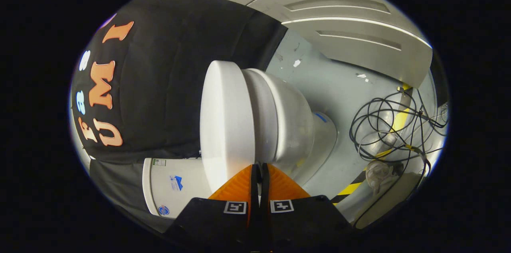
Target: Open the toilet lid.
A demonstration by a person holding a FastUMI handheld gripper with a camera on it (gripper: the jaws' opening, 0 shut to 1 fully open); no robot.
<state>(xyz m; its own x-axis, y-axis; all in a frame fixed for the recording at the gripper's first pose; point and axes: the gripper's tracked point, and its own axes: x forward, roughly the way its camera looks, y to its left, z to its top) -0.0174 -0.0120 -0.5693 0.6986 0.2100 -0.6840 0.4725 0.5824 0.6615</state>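
I've rolled my gripper (260, 173) sideways, fingers pinched together, tips at the smooth white plastic toilet lid (223, 125) edge to lift it.

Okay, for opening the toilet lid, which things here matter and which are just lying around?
For the job: toilet lid, toilet bowl, hand-held gripper with fingers nearly together at the lid's edge.

Lying about: tangled black cables, white door, white tank, striped floor tape.

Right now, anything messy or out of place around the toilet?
A loose tangle of black cables sprawls on the floor beside the toilet, over the yellow-black tape. White scraps litter the floor further off. The lid is down; the gripper, fingers nearly together, sits at its edge.
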